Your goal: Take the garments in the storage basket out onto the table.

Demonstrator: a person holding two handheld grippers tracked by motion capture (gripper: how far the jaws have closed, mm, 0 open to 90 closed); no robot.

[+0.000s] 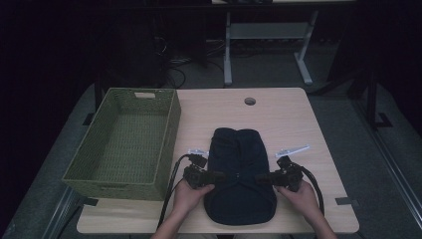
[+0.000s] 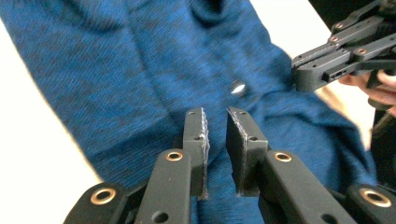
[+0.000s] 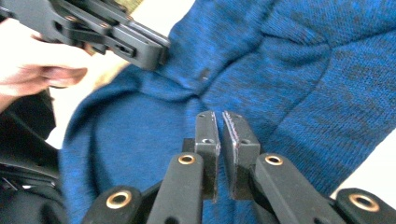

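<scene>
A dark blue knit garment (image 1: 240,199) lies folded in the middle of the table (image 1: 288,119). My left gripper (image 1: 222,175) comes in over its left edge and my right gripper (image 1: 259,178) over its right edge, tips pointing at each other. In the left gripper view the left gripper (image 2: 216,112) hovers just over the blue knit (image 2: 116,70) near a small button (image 2: 238,87), its jaws a little apart and empty. In the right gripper view the right gripper (image 3: 218,114) stands over a fold of the knit (image 3: 303,70), jaws almost together with nothing between them.
A green woven basket (image 1: 171,124) with nothing in it stands at the table's left. Two small pale strips (image 1: 198,151) (image 1: 292,150) lie beside the garment. A cable hole (image 1: 250,101) sits near the far edge. Desk legs stand on the floor behind.
</scene>
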